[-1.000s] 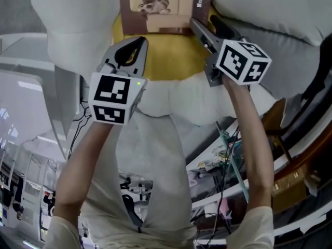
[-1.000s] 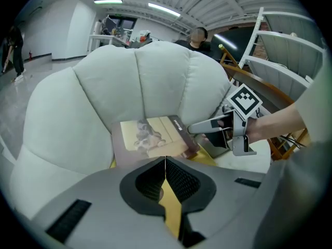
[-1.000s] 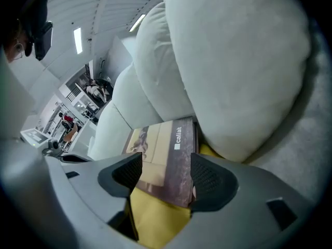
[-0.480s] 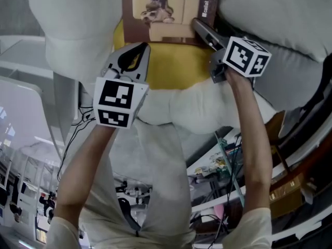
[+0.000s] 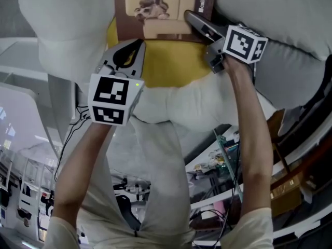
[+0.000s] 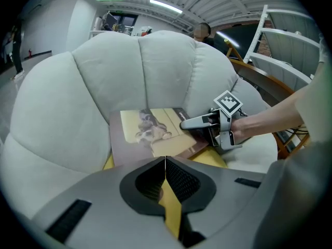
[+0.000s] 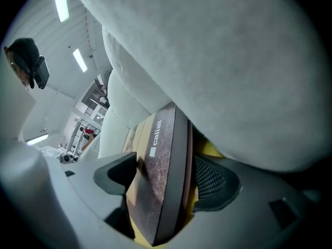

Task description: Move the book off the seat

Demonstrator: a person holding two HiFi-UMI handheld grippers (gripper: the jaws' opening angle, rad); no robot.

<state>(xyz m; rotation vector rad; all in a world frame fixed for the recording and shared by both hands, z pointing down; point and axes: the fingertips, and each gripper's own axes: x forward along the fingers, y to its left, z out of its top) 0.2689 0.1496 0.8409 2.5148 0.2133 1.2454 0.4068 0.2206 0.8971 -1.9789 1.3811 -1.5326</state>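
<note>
White shelving [image 6: 288,64], ceiling lights [image 6: 166,5], tangled cables [image 5: 222,187]

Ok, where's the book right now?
Top centre of the head view, the book lies on the yellow seat against the white backrest; its right edge sits between the right gripper's jaws, which have just been opening.

Book's far edge: in the head view the book [image 5: 155,9] runs off the frame at 12 o'clock.
Right gripper's lower jaw: the right gripper [image 5: 189,21] has just been opening its jaws with the book between them; the lower jaw lies hidden beneath the cover.
Pad contact: seemingly a gap at the 3 o'clock pad [image 7: 212,178]; the 9 o'clock pad is masked by the book.
Yellow seat cushion [image 5: 174,61]: its 12 o'clock part lies under the book.
Cover figure [image 6: 150,126]: too small to name.
Far gear [image 7: 78,134]: at 9 o'clock in the right gripper view, too small to tell.
</note>
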